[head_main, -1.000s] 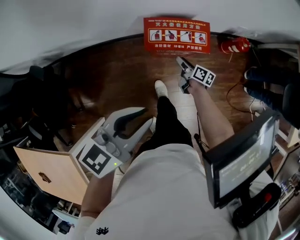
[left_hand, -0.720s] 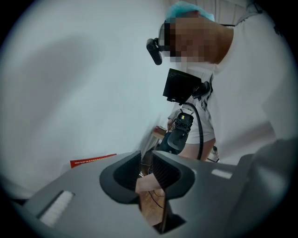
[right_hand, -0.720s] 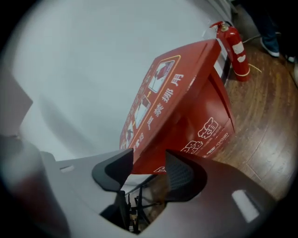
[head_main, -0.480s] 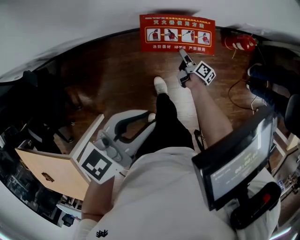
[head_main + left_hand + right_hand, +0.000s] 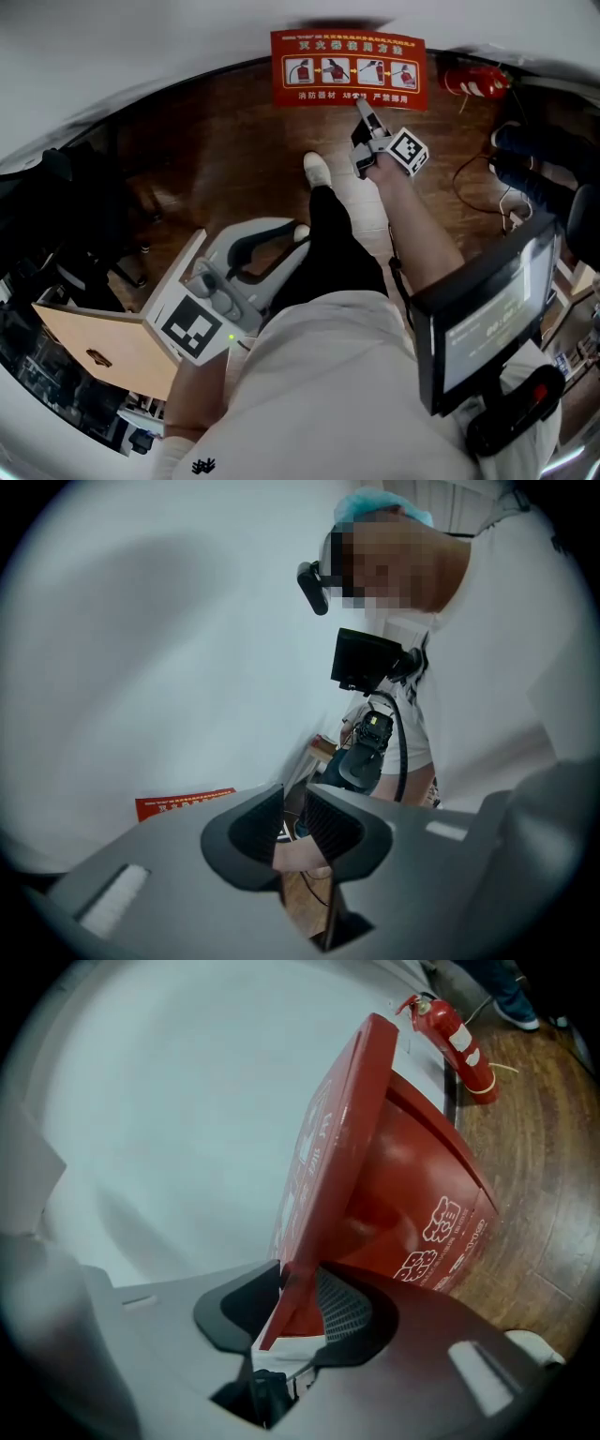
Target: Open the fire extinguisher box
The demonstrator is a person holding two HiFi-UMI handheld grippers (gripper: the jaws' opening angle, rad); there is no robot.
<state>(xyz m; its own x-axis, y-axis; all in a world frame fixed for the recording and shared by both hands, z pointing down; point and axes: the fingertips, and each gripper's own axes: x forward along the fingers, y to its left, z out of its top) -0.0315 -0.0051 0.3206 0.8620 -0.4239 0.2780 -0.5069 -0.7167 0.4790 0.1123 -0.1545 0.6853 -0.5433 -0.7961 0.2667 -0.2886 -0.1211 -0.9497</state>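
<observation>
I've got the right gripper (image 5: 300, 1283) at the fire extinguisher box (image 5: 347, 70), which stands on the floor at top centre of the head view. Its fingers are closing on the lid (image 5: 328, 1147) edge, which gives me something to swing it up by. I can't see inside the box. The left gripper (image 5: 298, 232) idles lower left, fingers almost together on nothing.

wooden floor (image 5: 225, 159), dark brown planks, meets white wall (image 5: 141, 47) along the top. red fire extinguisher (image 5: 473, 86) lies on its side at 1 o'clock, near the wall. thin cable (image 5: 466, 192) loops over the floor at 2. dark blue shoe (image 5: 511, 145) at 3. screen (image 5: 487, 328) at 4, tilted. tan panel (image 5: 89, 347) at 8.
</observation>
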